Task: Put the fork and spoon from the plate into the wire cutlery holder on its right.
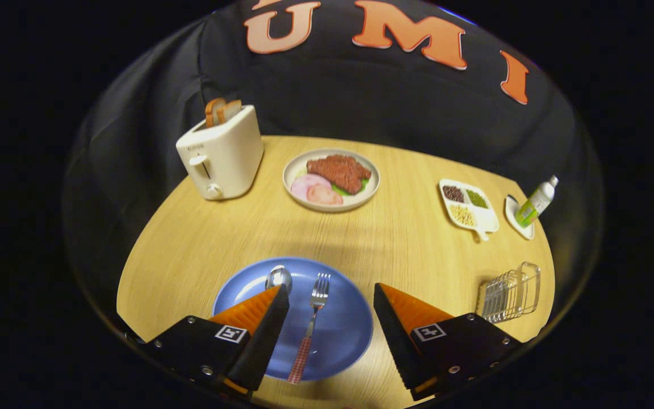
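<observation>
Looking down along a hand-held gripper (331,295), its two orange-and-black fingers (259,324) are spread wide apart and hold nothing. They hang over the near edge of a round, light wooden table (406,238) with a fine straight grain, lit warmly from above so that the middle of the top glows and the rim falls into shadow.

Between the fingers lies a blue plate (338,329). On it rests a fork (311,326) with a red checked handle, its prongs pointing away from the gripper. Just beside the fork, on its left, a spoon (279,277) lies with its shiny bowl showing past the tip of the left finger, which covers its handle.

To the right of the plate, beyond the right finger and near the table's edge, stands a wire cutlery holder (510,292).

Farther back on the table, a cream toaster (222,153) with two slices of bread sits at the far left. Near the middle is a pale plate of food (331,179). At the far right are a white divided dish (469,205) of beans and seeds and a small bottle (536,202) on a white saucer.

Behind the table hangs a black cloth wall (361,96), folded softly and closing off the booth.
</observation>
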